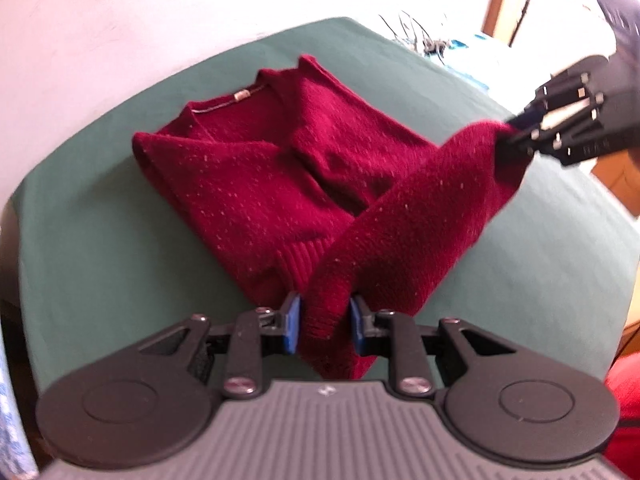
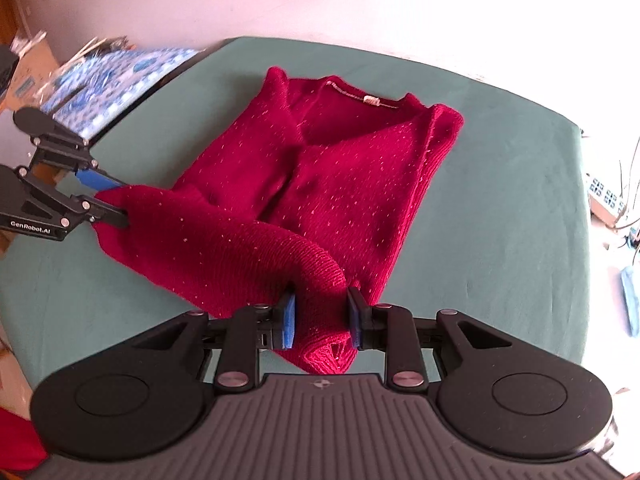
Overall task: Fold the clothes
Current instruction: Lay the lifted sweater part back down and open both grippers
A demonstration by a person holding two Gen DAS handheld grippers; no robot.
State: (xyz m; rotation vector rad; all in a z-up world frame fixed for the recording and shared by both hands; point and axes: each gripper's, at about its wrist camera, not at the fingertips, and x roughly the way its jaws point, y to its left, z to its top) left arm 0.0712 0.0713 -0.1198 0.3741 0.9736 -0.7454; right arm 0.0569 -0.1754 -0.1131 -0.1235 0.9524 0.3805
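Observation:
A dark red knitted sweater (image 1: 256,168) lies partly folded on the green table cover (image 1: 100,248), collar at the far side. It also shows in the right wrist view (image 2: 352,184). My left gripper (image 1: 324,320) is shut on one corner of the sweater's hem, lifted off the table. My right gripper (image 2: 322,316) is shut on the other hem corner. The hem stretches between them as a raised band (image 1: 420,216). The right gripper shows in the left wrist view (image 1: 516,134), and the left gripper in the right wrist view (image 2: 116,200).
A white wall (image 2: 320,0) stands behind the table. A blue-and-white patterned cloth (image 2: 116,76) lies to the left of the table. Cables and a device (image 2: 608,196) sit at its right side. A red object (image 1: 624,400) is at the near right.

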